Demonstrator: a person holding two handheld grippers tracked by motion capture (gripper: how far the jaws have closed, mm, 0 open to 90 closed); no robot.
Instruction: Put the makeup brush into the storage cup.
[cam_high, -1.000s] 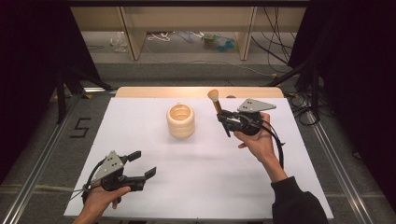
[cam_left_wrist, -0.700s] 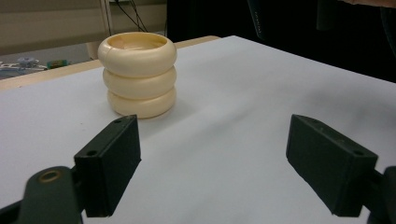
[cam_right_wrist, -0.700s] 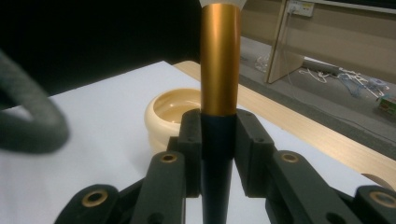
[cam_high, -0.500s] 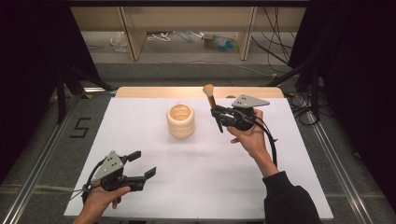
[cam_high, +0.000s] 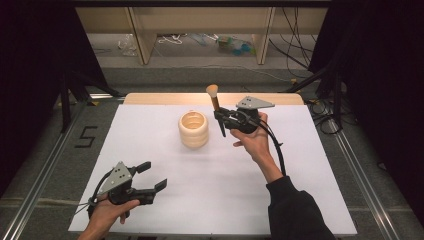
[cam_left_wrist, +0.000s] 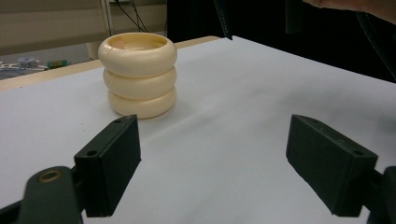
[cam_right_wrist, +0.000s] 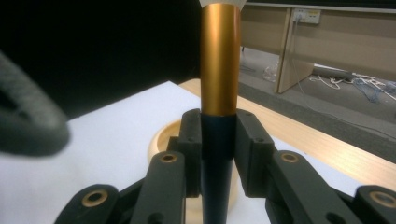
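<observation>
A white sheet covers the table (cam_high: 210, 200), whose pale wooden edge shows along the far side, with dark curtains at both sides and a cluttered floor beyond. In the right gripper view the brush (cam_right_wrist: 219, 60) is cut off at the top, so its bristles barely show there, and a blurred grey shape crowds the left edge. The high view shows the brush whole: a tan bristle tuft, a copper-coloured metal sleeve and a dark handle, held upright and a little tilted above the table, just right of the holder (cam_high: 193, 129). The right gripper (cam_high: 220, 119) is clamped on the dark handle. The holder is cream, smooth and matte, shaped like three stacked rings with an open top, standing mid-table. The left gripper (cam_high: 150, 176) rests low near the front left, its jaws spread wide with nothing between them.
</observation>
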